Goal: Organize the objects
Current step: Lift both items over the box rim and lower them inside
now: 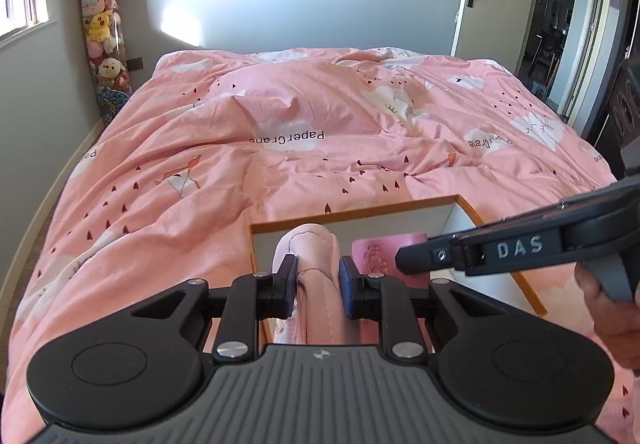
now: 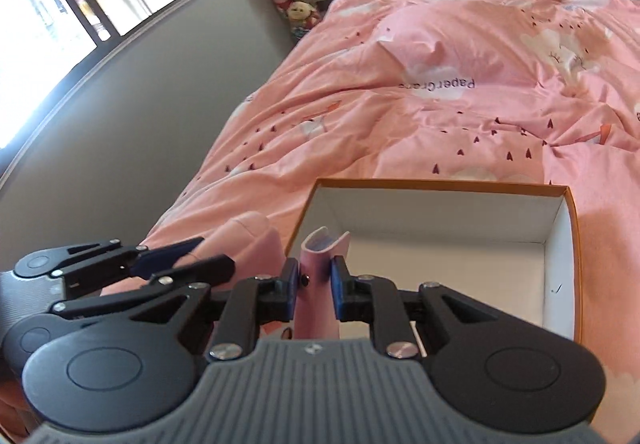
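From your left wrist camera, your left claw (image 1: 318, 286) is clamped narrow on a soft pink quilted item (image 1: 314, 264), likely a slipper or a padded pouch, which hangs above the near left corner of the open box (image 1: 360, 214). The box sits on the bed (image 1: 200, 164) near its foot edge, on the pink quilt. Your right claw (image 1: 404, 258) reaches in from the right, holding a pink leather-like pouch (image 1: 380, 254) over the box, close beside the quilted item.

From your right wrist camera, the right claw (image 2: 314, 282) is closed narrow on that pink pouch (image 2: 320, 264), gripping it partway down so its open top stands above the pads. The white inside of the box (image 2: 440, 244) looks empty on this side. Your left claw (image 2: 176, 252) shows at the left edge of the view, with the quilted item (image 2: 248, 236) just outside or over the box's left wall; I cannot tell which.

The risks from here:
- The two claws are crowded together, so they could knock each other as you lower.
- The quilted item is near the box wall; letting go there could drape it over the rim or drop it onto the quilt.
- The light box on soft bedding could tip or slide if bumped.
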### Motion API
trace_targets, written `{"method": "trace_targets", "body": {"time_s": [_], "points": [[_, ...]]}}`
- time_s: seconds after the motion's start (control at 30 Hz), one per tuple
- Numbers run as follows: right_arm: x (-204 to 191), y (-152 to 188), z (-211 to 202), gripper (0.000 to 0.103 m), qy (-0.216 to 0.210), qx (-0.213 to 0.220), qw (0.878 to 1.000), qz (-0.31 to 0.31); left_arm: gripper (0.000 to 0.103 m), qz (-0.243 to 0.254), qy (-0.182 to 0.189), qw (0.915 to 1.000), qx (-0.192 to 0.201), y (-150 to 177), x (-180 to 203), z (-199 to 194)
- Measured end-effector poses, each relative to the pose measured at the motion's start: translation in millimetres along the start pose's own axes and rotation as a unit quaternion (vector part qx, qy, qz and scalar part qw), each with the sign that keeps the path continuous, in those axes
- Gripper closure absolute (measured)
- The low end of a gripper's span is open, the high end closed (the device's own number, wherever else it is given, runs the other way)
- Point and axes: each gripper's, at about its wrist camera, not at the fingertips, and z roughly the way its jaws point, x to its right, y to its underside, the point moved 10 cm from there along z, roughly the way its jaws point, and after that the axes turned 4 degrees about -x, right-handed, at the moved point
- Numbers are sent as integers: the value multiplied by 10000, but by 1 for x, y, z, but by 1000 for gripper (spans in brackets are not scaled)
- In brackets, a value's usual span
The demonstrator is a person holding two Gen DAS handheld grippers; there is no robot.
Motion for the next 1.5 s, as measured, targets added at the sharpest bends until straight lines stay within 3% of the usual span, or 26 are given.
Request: {"method": "trace_targets", "body": {"time_s": [0.17, 0.4, 0.7, 0.97, 1.07, 1.17, 1.33, 1.5], "points": [[24, -14, 36, 85, 88, -192, 9995, 241, 78, -24, -73, 10000, 2, -4, -2, 39], [51, -18, 86, 85, 146, -600, 9968, 506, 78, 58, -79, 9995, -296, 7, -4, 94], [76, -23, 129, 86, 69, -943, 9927, 752, 78, 348, -194, 9969, -678, 27, -8, 133], [74, -33, 154, 86, -239, -1182, 9877, 997, 75, 1141, -609, 9901, -552, 28, 3, 139], [75, -37, 162, 86, -228, -1166, 9859, 1177, 69, 1350, -662, 9866, -635, 30, 4, 142], [73, -38, 170, 86, -265, -1167, 9848, 1256, 64, 1321, -641, 9861, -779, 36, -1, 147], [69, -37, 178, 85, -324, -1170, 9839, 1315, 59, 1255, -605, 9878, -689, 37, -6, 141], [67, -36, 176, 74, -523, -1091, 9817, 1472, 56, 1156, -507, 9906, -523, 30, -11, 122]]}}
